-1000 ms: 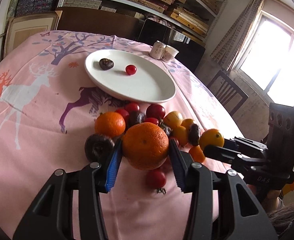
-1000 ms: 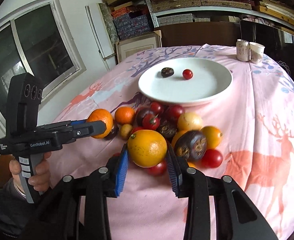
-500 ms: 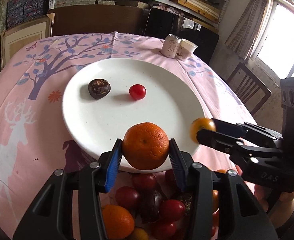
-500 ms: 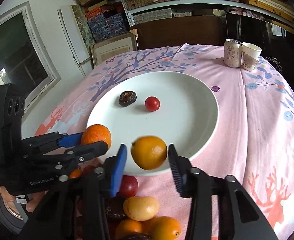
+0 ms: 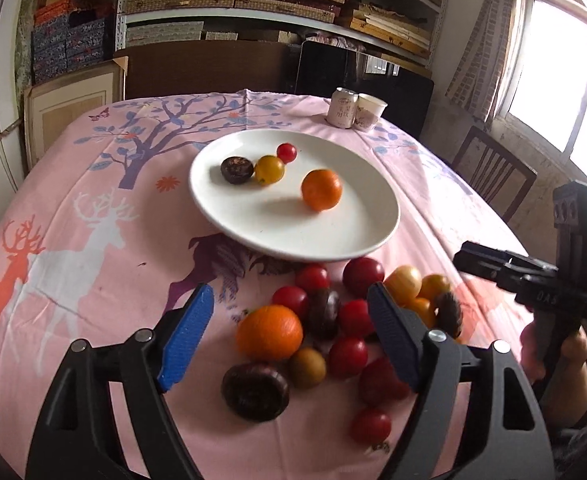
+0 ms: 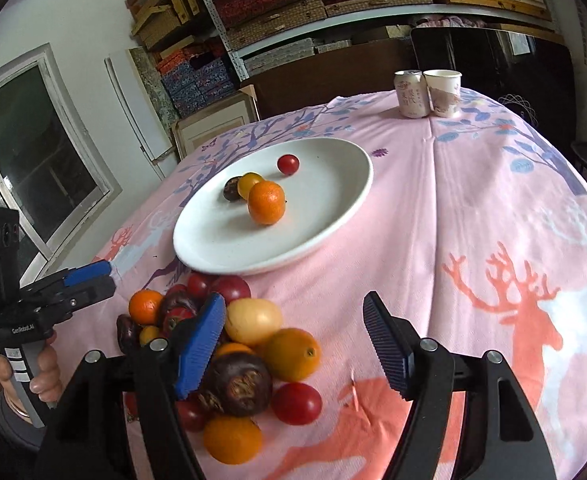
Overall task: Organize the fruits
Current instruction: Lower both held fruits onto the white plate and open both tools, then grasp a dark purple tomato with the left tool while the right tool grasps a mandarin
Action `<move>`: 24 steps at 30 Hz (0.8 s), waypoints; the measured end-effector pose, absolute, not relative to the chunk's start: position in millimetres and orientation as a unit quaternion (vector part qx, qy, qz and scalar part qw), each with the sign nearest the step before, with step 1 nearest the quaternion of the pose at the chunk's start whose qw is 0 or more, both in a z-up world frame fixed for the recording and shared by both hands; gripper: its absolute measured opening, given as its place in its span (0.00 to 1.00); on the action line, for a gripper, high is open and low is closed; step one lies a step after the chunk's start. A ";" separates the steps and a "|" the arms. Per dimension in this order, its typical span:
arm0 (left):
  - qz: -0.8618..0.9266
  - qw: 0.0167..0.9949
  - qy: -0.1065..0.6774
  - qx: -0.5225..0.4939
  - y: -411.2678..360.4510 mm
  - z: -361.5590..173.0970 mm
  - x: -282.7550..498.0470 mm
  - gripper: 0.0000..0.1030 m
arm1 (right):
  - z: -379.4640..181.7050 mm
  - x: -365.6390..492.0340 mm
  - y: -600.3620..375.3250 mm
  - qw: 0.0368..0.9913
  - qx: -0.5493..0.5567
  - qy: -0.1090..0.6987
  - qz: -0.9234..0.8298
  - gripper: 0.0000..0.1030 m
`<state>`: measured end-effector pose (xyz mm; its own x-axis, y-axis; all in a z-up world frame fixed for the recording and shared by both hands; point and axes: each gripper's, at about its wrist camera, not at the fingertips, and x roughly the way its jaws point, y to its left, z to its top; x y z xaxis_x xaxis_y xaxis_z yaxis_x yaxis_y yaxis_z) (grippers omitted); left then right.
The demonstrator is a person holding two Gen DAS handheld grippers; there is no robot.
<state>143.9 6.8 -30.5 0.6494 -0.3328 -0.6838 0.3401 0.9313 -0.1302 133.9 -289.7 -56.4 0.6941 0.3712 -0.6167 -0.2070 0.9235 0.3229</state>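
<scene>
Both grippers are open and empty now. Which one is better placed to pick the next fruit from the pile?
Probably the left gripper: the large orange in the pile lies directly between its open fingers. The right gripper has mostly bare tablecloth between its fingers, with the pile off to one side.

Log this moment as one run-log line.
left gripper: open, empty, above fruit pile | right gripper: open, empty | white round plate: orange mandarin, yellow tomato, red cherry tomato, dark brown fruit

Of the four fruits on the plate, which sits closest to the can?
The red tomato. It lies nearest the far rim of the plate, toward the can; the dark fruit, yellow fruit and orange sit farther back.
</scene>
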 end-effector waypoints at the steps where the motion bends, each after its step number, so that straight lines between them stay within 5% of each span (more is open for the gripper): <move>1: -0.179 0.909 0.377 0.011 11.2 -33.6 136.5 0.75 | -59.5 130.6 -293.4 0.912 0.118 0.360 0.156 0.70; 11: -0.152 0.896 0.413 0.047 32.4 -74.5 102.3 0.69 | -65.7 112.3 -304.0 0.910 0.133 0.356 0.165 0.70; 17: -0.142 0.891 0.426 0.071 12.2 -84.8 116.4 0.58 | -64.1 105.7 -296.6 0.915 0.112 0.351 0.166 0.70; 18: -0.143 0.887 0.433 0.072 9.2 -86.9 120.2 0.42 | -64.2 104.3 -294.3 0.915 0.105 0.351 0.168 0.70; 24: -0.155 0.900 0.403 0.061 10.1 -80.1 113.4 0.41 | -63.7 80.8 -262.7 0.908 0.022 0.343 0.238 0.70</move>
